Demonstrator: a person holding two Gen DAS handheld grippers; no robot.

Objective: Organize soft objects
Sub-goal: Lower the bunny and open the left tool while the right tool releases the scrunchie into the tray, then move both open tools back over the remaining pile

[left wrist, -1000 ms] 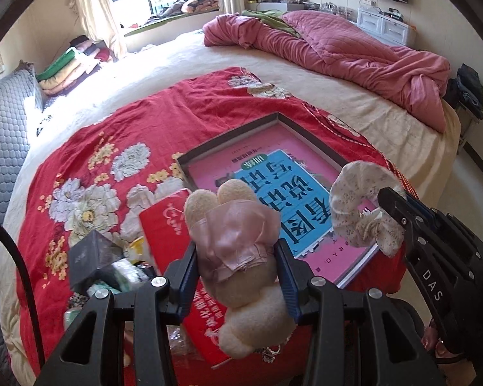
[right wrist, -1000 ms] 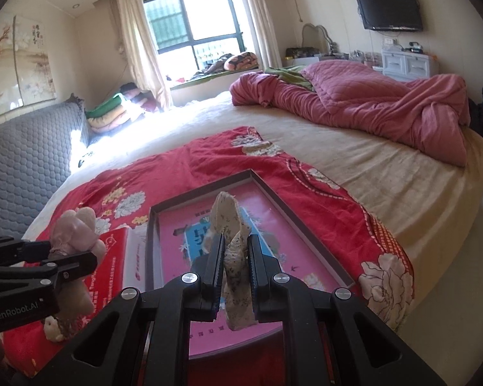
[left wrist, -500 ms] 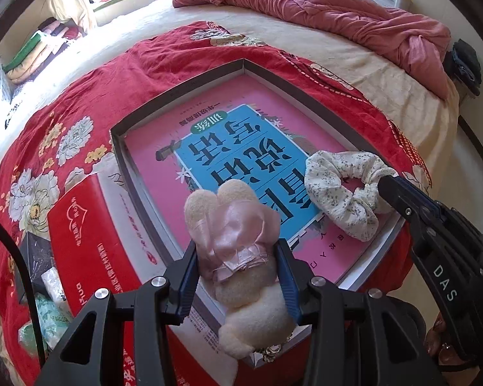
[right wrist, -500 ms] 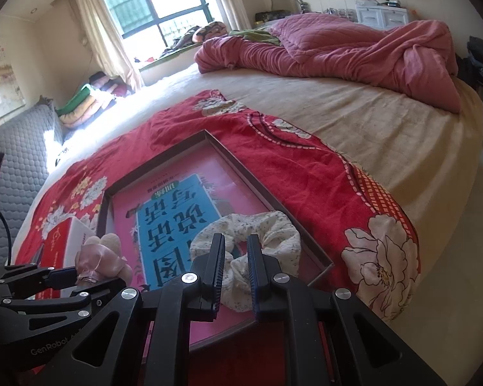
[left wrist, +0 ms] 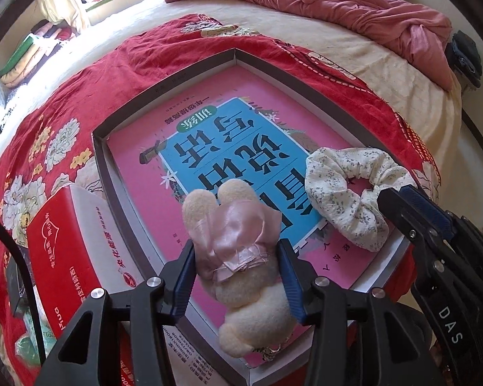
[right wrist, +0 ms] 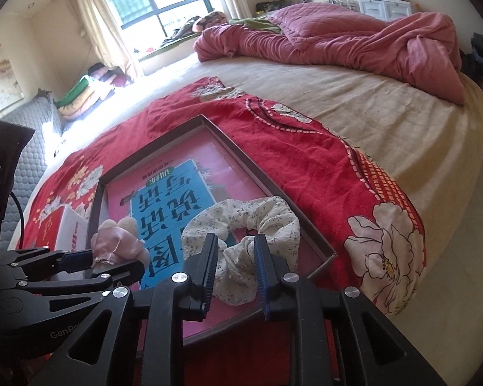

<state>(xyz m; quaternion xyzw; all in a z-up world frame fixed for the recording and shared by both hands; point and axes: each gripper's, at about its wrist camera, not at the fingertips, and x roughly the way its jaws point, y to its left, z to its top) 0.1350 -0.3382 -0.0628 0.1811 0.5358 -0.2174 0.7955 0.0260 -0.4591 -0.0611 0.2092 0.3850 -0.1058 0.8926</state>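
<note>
Filling most of both views is a wide bed (right wrist: 386,122) with a cream sheet, a crumpled pink quilt (right wrist: 338,38) heaped at its far end. Over the near part of the bed lies a red blanket (right wrist: 306,167) printed with large white and yellow flowers. On this blanket sits a shallow dark-rimmed box (left wrist: 164,87), and inside it lies a pink book (left wrist: 215,148) with a blue panel of printed characters. Just beside the box's left wall stands a red and white carton (left wrist: 61,244).

Two soft things are at the near end of the box. A cream scrunchie (right wrist: 241,222) with a small dark flower print lies on the book in the near right corner of the box. The right gripper (right wrist: 235,267) points down at it, and its blue-padded fingers (right wrist: 260,267) are opening, with a fold of the scrunchie's near edge between them; the pads stand apart and seem to have let go of the cloth.

To the left, a small cream plush toy (left wrist: 238,254) in a shiny pink cloth garment is grasped around its middle by the left gripper (left wrist: 236,276). Its blue fingers (left wrist: 185,273) press on both sides of the garment, though they are opening. The toy's rounded top points toward the book, its lower part hangs between the fingers, and it sits over the box's near left edge.
</note>
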